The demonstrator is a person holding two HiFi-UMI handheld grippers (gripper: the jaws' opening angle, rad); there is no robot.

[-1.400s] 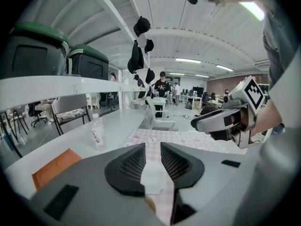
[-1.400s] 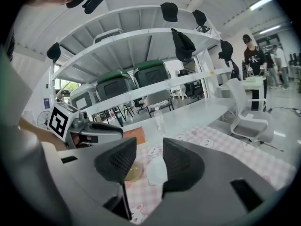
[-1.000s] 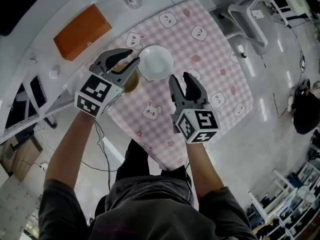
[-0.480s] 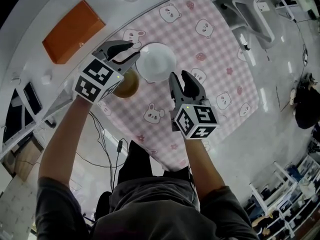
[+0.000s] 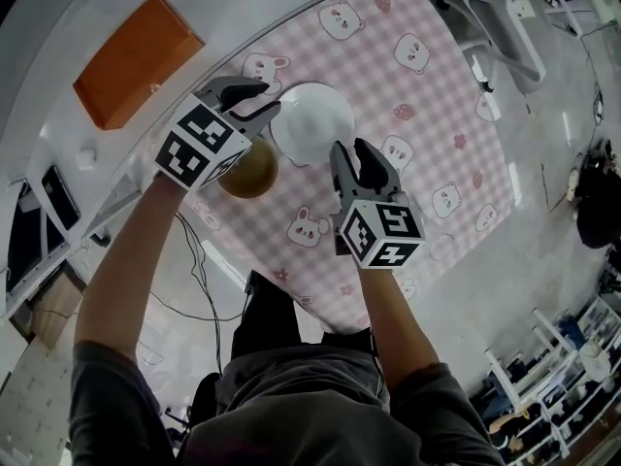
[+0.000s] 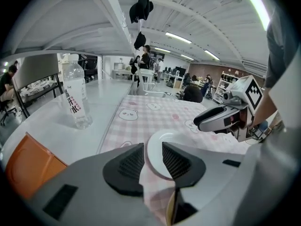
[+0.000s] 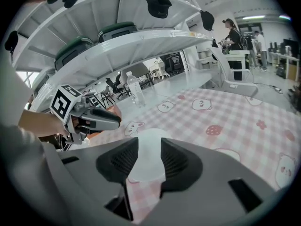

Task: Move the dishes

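Note:
A white dish (image 5: 312,122) sits on the pink checked cloth (image 5: 427,95). My left gripper (image 5: 258,101) is at the dish's left rim, jaws open by a narrow gap. The white dish (image 6: 157,149) shows through that gap, and I cannot tell whether a pad touches it. A tan bowl (image 5: 247,171) lies on the cloth just under and behind this gripper. My right gripper (image 5: 357,153) is at the near rim, jaws also narrowly open, and the white dish (image 7: 148,154) lies just beyond them. Each gripper view shows the other: the right gripper (image 6: 214,119) and the left gripper (image 7: 101,119).
A water bottle (image 6: 75,95) stands on the white table beyond the cloth's far left corner. An orange box (image 5: 136,51) lies further left. A white chair (image 5: 490,27) stands past the table's right side. The table's near edge is close to my body.
The left gripper has shifted off the tan bowl, which now shows more fully. The right gripper has edged closer to the white dish's near rim. The dish has stayed put.

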